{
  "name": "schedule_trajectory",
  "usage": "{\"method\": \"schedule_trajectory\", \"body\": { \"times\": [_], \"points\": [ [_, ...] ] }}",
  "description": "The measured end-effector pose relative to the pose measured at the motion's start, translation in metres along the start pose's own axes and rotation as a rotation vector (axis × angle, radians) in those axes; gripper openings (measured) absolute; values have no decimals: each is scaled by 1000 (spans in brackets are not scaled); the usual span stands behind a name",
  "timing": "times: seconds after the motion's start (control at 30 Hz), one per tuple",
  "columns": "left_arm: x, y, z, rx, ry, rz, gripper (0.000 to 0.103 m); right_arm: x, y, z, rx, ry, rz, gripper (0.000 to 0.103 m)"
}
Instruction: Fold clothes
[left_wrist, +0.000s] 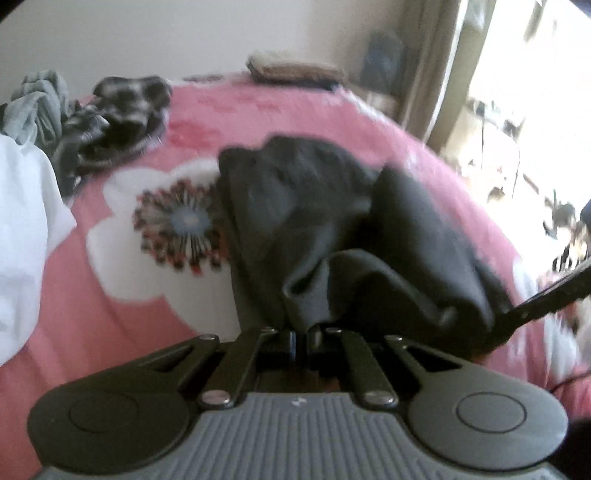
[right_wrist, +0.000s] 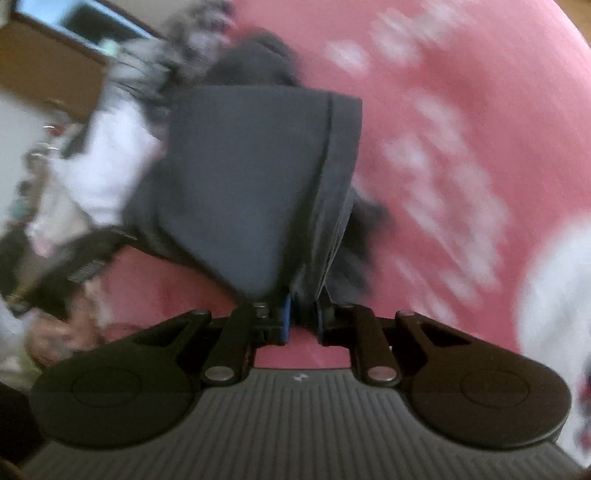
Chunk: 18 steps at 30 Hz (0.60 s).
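Observation:
A dark grey garment (left_wrist: 332, 229) lies bunched on the pink flowered bedspread (left_wrist: 147, 314). My left gripper (left_wrist: 301, 339) is shut on its near edge, with cloth pinched between the jaws. In the right wrist view the same dark grey garment (right_wrist: 251, 177) hangs taut from my right gripper (right_wrist: 303, 314), which is shut on a folded hem. The right gripper's black finger (left_wrist: 546, 299) reaches in from the right edge of the left wrist view, against the garment. Both views are blurred.
A white garment (left_wrist: 26, 221) lies at the left. A grey cloth (left_wrist: 40, 99) and a dark patterned heap (left_wrist: 118, 110) lie at the far left of the bed. A folded beige pile (left_wrist: 291, 68) sits at the far edge. A bright window (left_wrist: 535, 110) is at the right.

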<state>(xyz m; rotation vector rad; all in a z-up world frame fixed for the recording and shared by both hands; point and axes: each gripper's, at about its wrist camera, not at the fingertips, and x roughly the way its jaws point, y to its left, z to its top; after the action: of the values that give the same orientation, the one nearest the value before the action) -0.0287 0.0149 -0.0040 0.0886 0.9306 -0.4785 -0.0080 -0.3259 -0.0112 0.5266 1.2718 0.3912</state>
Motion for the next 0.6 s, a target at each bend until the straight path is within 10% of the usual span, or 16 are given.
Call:
{"method": "schedule_trajectory", "body": {
  "times": [0.17, 0.3, 0.4, 0.6],
  "points": [
    [-15, 0, -15, 49, 69, -18, 31, -35, -29, -26, 43, 63, -97, 16],
    [-27, 12, -11, 7, 34, 4, 52, -86, -34, -23, -26, 48, -202, 51],
    [-23, 21, -1, -58, 9, 12, 56, -125, -28, -12, -82, -91, -251, 56],
    [12, 21, 22, -147, 14, 17, 68, -111, 13, 50, -181, -282, -77, 79]
  ]
}}
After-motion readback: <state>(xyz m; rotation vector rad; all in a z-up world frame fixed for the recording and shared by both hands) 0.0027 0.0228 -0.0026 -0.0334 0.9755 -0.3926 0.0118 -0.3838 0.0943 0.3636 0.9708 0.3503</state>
